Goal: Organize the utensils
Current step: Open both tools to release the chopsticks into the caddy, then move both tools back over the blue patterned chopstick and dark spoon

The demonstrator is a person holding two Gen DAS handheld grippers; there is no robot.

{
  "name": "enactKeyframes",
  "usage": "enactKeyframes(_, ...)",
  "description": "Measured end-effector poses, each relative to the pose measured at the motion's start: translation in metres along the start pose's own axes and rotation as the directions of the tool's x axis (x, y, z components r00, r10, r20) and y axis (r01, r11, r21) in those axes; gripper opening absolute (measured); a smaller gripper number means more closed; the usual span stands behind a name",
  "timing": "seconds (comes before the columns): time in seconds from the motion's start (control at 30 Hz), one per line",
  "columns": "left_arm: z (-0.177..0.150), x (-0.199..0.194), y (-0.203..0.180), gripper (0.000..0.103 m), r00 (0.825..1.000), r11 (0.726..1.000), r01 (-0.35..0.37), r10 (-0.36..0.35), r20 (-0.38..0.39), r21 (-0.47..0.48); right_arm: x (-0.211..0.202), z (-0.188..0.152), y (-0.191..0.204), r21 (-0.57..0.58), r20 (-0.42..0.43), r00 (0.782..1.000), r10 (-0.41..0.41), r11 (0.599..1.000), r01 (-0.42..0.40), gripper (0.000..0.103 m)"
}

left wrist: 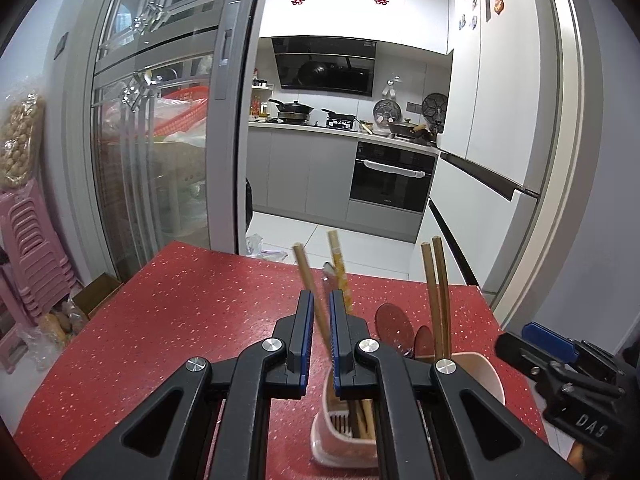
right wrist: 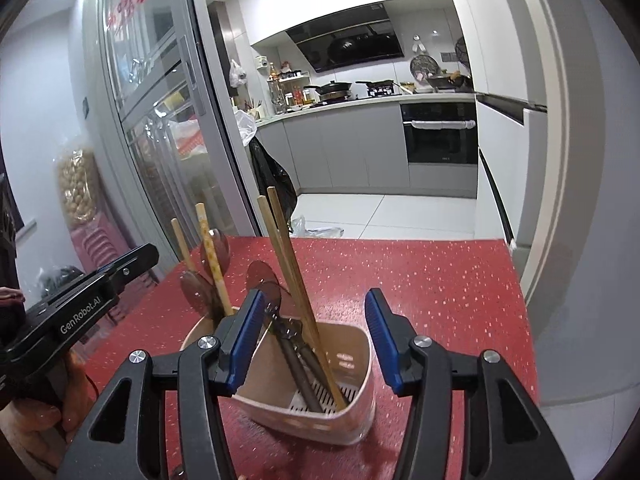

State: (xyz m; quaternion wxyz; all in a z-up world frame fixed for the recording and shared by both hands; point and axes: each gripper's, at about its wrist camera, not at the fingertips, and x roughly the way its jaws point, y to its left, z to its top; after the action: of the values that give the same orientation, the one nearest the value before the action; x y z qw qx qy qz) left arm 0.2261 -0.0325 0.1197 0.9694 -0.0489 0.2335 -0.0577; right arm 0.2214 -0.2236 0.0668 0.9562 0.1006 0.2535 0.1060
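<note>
A pale pink utensil holder (right wrist: 352,420) stands on the red speckled table (right wrist: 420,280). It holds several wooden chopsticks (right wrist: 296,280), brown translucent spoons (right wrist: 262,276) and dark utensils. My left gripper (left wrist: 320,320) is above the holder (left wrist: 486,376), its jaws a narrow gap apart around one wooden chopstick (left wrist: 308,280) that leans into the holder; whether they press it is unclear. My right gripper (right wrist: 314,312) is open and empty, its fingers on either side of the holder's top. The right gripper also shows at the right edge of the left wrist view (left wrist: 548,340).
The table's far edge (left wrist: 320,264) faces a kitchen with tiled floor. A glass sliding door (left wrist: 160,120) and stacked pink stools (left wrist: 28,248) stand at the left. A cardboard box (left wrist: 98,292) sits on the floor beside the table.
</note>
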Motion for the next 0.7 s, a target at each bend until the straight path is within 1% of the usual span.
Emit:
enactKeyframes(0.2,-0.007,-0.021,0.021,0.033,1.000,1.000,-0.014,0.013,-0.024,-0.019,-0.023,-0.009,0.007,0.019,-0.017,1.000,0.018,1.000,-0.018,0.064)
enactKeyframes(0.23,-0.011,-0.025,0.025,0.033,1.000,1.000,-0.015,0.014,-0.027,-0.019,-0.027,-0.012,0.008,0.024,-0.029,0.999,0.023,0.999,-0.023,0.066)
enactKeyframes(0.27,-0.015,-0.029,0.029,0.056,0.999,1.000,-0.017,0.016,-0.033,-0.018,-0.030,-0.016,0.010,0.027,-0.040,0.999,0.028,0.999,-0.027,0.069)
enactKeyframes(0.3,-0.020,-0.032,0.034,0.085,0.999,1.000,-0.021,0.020,-0.046,-0.018,-0.033,-0.021,0.013,0.033,-0.062,0.997,0.038,0.999,-0.036,0.071)
enactKeyframes(0.33,-0.023,-0.035,0.038,0.103,0.998,0.999,-0.031,0.030,-0.061,-0.020,-0.035,-0.026,0.014,0.036,-0.080,0.996,0.043,0.999,-0.041,0.074)
enactKeyframes(0.37,-0.031,-0.039,0.044,0.103,0.997,0.999,-0.045,0.043,-0.065,-0.025,-0.036,-0.033,0.016,0.043,-0.108,0.993,0.053,0.998,-0.049,0.074)
enactKeyframes(0.43,-0.046,-0.044,0.052,0.103,0.994,0.999,-0.051,0.051,-0.096,-0.001,-0.036,-0.047,0.021,0.057,-0.165,0.985,0.056,0.997,-0.047,0.075)
enactKeyframes(0.47,-0.054,-0.045,0.056,0.103,0.990,0.998,-0.068,0.070,-0.121,0.014,-0.033,-0.057,0.024,0.065,-0.213,0.976,0.048,0.997,-0.035,0.075)
enactKeyframes(0.5,-0.068,-0.044,0.060,0.103,0.982,0.995,-0.094,0.099,-0.158,0.035,-0.031,-0.065,0.026,0.073,-0.244,0.969,0.049,0.997,-0.032,0.075)
enactKeyframes(0.57,-0.086,-0.042,0.066,0.103,0.969,0.993,-0.104,0.115,-0.220,0.060,-0.022,-0.091,0.033,0.098,-0.351,0.934,0.069,0.994,-0.036,0.075)
enactKeyframes(0.6,-0.100,-0.038,0.070,0.103,0.955,0.992,-0.097,0.114,-0.274,0.075,-0.019,-0.099,0.036,0.099,-0.381,0.922,0.067,0.995,-0.031,0.075)
enactKeyframes(0.63,-0.107,-0.037,0.072,0.103,0.947,0.992,-0.094,0.114,-0.300,0.081,-0.014,-0.112,0.042,0.093,-0.433,0.899,0.061,0.995,-0.022,0.074)
enactKeyframes(0.7,-0.128,-0.031,0.075,0.103,0.923,0.992,-0.090,0.117,-0.368,0.090,-0.007,-0.131,0.051,0.078,-0.499,0.865,0.050,0.997,-0.013,0.074)
